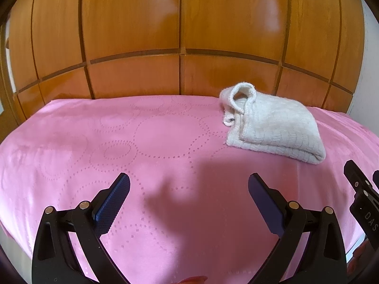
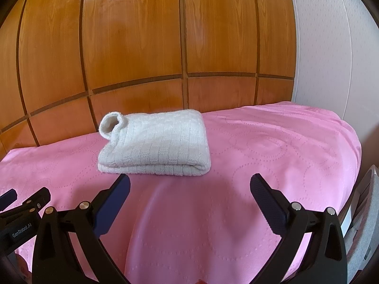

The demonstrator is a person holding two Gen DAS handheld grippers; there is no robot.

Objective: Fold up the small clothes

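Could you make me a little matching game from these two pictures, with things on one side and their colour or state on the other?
Things:
1. knitted garment
2. bed cover
3. wardrobe panels
4. left gripper

Descriptions:
A. glossy orange-brown wood
B. pink, with dotted circles
C. white, folded into a neat bundle
D. jaws wide apart, holding nothing

Pairs: 1-C, 2-B, 3-A, 4-D

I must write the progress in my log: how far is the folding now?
Done: the white knitted garment lies folded in a compact stack on the pink bedcover, one cuff sticking up at its left end. In hand: nothing; the left gripper and right gripper are both open and empty. Left: no other unfolded clothes are in view.
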